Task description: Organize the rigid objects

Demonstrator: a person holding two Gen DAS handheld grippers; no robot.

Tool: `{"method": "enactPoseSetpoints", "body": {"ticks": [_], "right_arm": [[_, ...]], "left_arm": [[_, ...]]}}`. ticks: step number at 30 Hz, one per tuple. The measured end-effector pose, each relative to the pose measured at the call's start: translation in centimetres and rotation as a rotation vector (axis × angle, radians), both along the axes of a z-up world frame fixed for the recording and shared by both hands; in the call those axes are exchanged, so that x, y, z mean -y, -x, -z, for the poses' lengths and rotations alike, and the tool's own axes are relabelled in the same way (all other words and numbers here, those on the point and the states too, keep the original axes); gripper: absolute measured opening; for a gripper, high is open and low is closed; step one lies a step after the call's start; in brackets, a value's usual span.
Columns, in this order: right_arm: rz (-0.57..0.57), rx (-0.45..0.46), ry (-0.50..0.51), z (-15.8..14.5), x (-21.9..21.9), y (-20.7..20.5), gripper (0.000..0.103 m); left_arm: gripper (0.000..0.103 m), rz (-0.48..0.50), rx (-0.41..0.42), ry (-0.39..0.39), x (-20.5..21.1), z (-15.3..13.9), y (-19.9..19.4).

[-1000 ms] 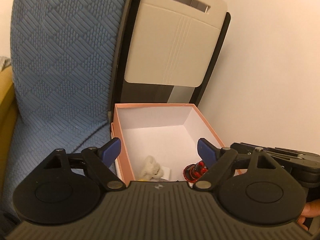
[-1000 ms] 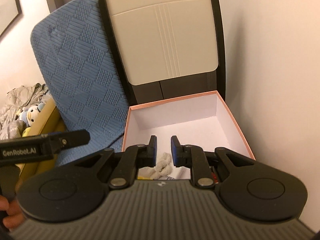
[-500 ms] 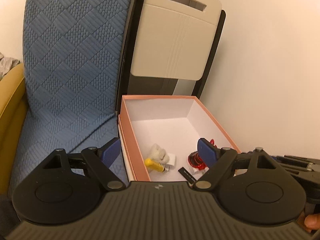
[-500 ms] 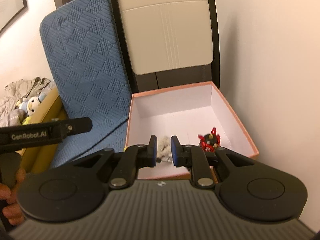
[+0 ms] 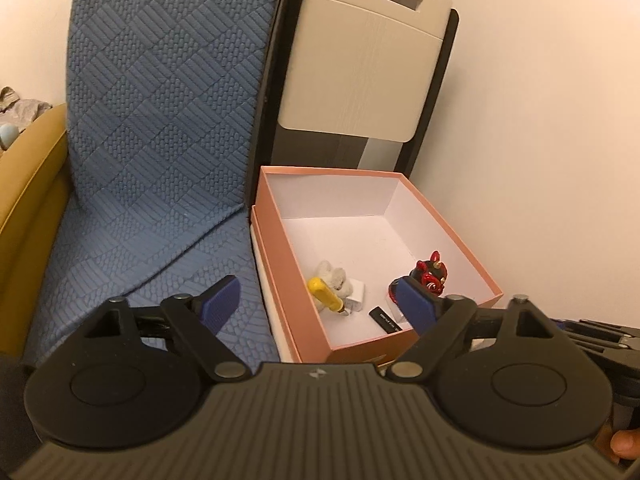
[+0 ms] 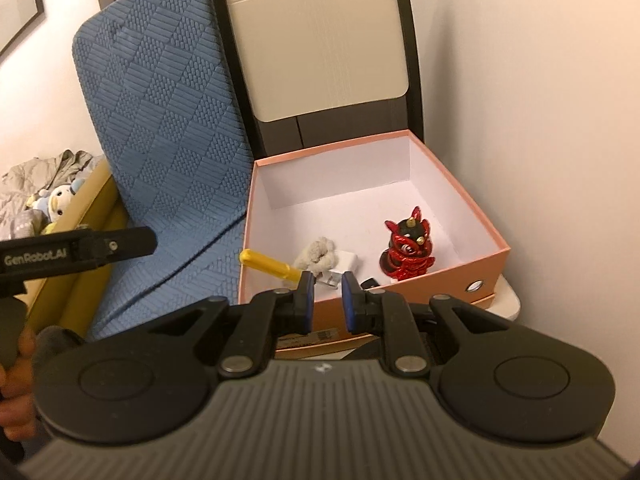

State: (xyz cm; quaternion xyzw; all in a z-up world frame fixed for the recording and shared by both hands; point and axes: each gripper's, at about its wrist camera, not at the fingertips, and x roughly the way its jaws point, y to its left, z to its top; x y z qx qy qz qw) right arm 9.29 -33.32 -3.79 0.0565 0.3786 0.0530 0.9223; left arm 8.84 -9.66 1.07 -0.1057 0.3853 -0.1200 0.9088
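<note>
An open pink box [image 5: 280, 240] [image 6: 460, 168] with a white inside stands against the wall. In it lie a red lion figurine [image 5: 430, 274] [image 6: 408, 250], a yellow-handled tool [image 5: 324, 294] [image 6: 270, 264], a white fuzzy toy [image 5: 334, 278] [image 6: 318, 254], a white charger [image 6: 346, 262] and a small black piece [image 5: 385, 316]. My left gripper [image 5: 318, 300] is wide open and empty, in front of the box. My right gripper [image 6: 326, 298] is nearly closed with a small gap and holds nothing, just before the box's front wall.
A blue quilted cushion [image 5: 160, 120] [image 6: 160, 120] leans to the left of the box. A beige folded chair back [image 5: 360, 72] [image 6: 320, 36] stands behind it. The wall is close on the right. Stuffed toys [image 6: 56, 204] lie far left.
Both grippers have drawn back and risen from the box, so its contents and front wall now show. Neither gripper's opening has changed.
</note>
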Motion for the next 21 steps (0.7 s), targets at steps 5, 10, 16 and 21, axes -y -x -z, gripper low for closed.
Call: {"method": "enactPoseSetpoints", "body": {"ticks": [5,10,16,21], "right_arm": [[0.009,0.034,0.033,-0.45,-0.27,0.58,0.097],[0.002,0.008,0.037,-0.17,-0.63,0.58,0.096],[0.0,0.01,0.033,-0.36,-0.74,0.59,0.096],[0.002,0.022,0.036,-0.83,-0.7,0.71,0.096]], "left_arm": [[0.101,0.003,-0.001,-0.018,-0.23,-0.29,0.45],[0.102,-0.01,-0.004,-0.033,-0.48,-0.23,0.78],[0.103,-0.034,0.013,-0.035,-0.95,-0.53,0.83],[0.103,-0.02,0.022,-0.048,-0.87,-0.87,0.96]]}}
